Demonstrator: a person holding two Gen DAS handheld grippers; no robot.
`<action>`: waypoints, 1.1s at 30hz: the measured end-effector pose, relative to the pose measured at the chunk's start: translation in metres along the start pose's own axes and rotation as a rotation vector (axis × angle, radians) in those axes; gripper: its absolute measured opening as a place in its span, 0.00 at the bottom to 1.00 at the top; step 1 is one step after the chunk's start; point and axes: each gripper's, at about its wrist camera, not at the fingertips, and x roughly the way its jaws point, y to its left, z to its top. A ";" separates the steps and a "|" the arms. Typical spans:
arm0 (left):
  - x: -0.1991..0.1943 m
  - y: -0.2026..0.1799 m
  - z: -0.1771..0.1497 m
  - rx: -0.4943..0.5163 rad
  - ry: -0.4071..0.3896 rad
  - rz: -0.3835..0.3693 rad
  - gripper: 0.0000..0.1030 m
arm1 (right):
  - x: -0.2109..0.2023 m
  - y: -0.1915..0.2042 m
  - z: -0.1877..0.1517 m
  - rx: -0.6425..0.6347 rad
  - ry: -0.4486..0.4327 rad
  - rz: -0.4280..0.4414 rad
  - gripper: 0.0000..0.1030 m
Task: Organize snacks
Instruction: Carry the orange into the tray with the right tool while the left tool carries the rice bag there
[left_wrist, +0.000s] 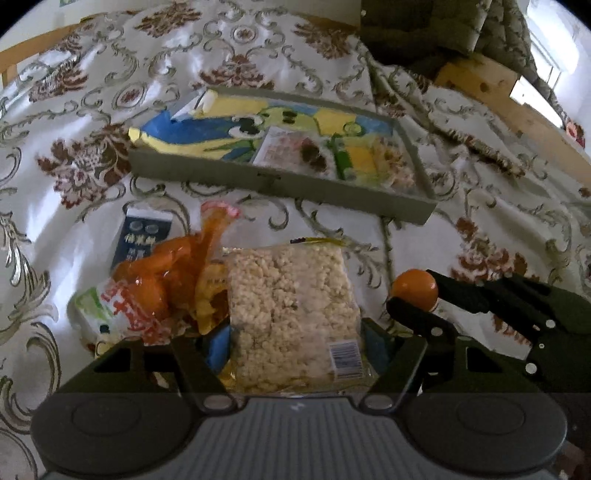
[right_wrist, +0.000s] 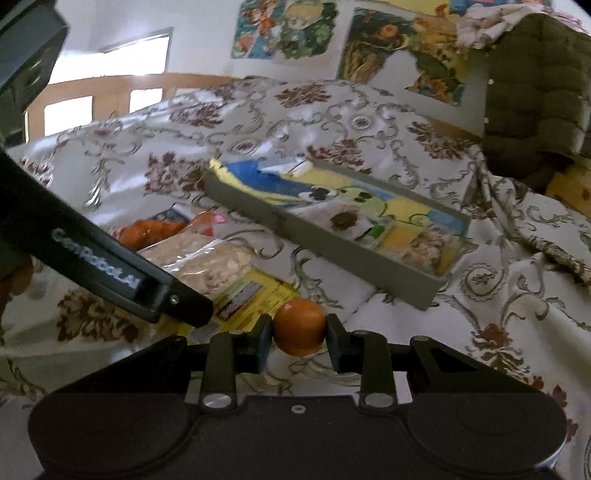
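My left gripper (left_wrist: 295, 343) is shut on a clear packet of puffed rice cake (left_wrist: 291, 314), held above the cloth; the packet also shows in the right wrist view (right_wrist: 207, 262). My right gripper (right_wrist: 299, 332) is shut on a small orange ball-shaped snack (right_wrist: 300, 325), which also shows in the left wrist view (left_wrist: 414, 288). A grey tray (left_wrist: 280, 181) with a cartoon picture bottom lies ahead and holds two snack packets (left_wrist: 295, 147) at its right end. It also shows in the right wrist view (right_wrist: 332, 236).
An orange wrapped packet (left_wrist: 162, 273), a dark blue box (left_wrist: 142, 236) and a red-and-white packet (left_wrist: 110, 314) lie on the flowered cloth (left_wrist: 110, 110) left of the rice cake. A green padded jacket (right_wrist: 535, 92) and wooden furniture stand at the back right.
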 end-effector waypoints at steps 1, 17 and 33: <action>-0.001 -0.001 0.003 -0.006 -0.006 -0.004 0.72 | -0.001 -0.004 0.000 0.016 -0.009 -0.004 0.32; 0.014 0.003 0.044 -0.109 -0.065 -0.147 0.72 | 0.006 -0.049 0.003 0.200 -0.112 -0.109 0.32; 0.062 -0.001 0.131 -0.055 -0.246 -0.014 0.72 | 0.075 -0.078 0.046 0.278 -0.235 -0.160 0.32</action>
